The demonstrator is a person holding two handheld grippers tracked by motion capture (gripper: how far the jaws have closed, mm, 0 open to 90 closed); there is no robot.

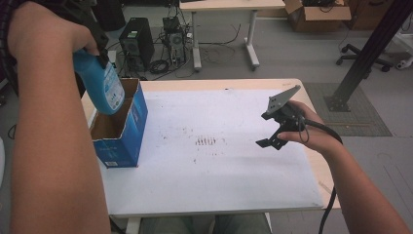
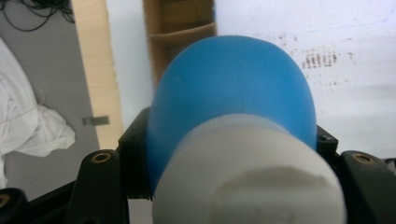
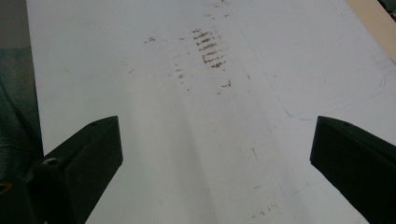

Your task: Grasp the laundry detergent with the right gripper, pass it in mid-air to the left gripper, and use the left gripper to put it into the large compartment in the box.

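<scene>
A blue bottle [image 1: 105, 89] with a white label hangs tilted over the open top of a blue cardboard box [image 1: 130, 132] at the table's left. My left gripper [image 1: 100, 57] is shut on the bottle's upper part. In the left gripper view the bottle [image 2: 233, 88] and its white cap [image 2: 252, 177] sit between the black jaws of my left gripper [image 2: 233, 156], with the box's brown inside [image 2: 182, 28] beyond. My right gripper [image 1: 267, 130] hovers over the right of the white sheet [image 1: 234, 180]. Its jaws [image 3: 215, 154] stand open with nothing between them.
Brown smudges [image 1: 205, 141] mark the middle of the sheet. The wooden table edge [image 1: 319, 170] runs along the right. Behind the table stand a computer tower [image 1: 136, 41], a second desk [image 1: 251, 34] and a black post [image 1: 363, 61]. A white cloth [image 2: 28, 126] lies on the floor.
</scene>
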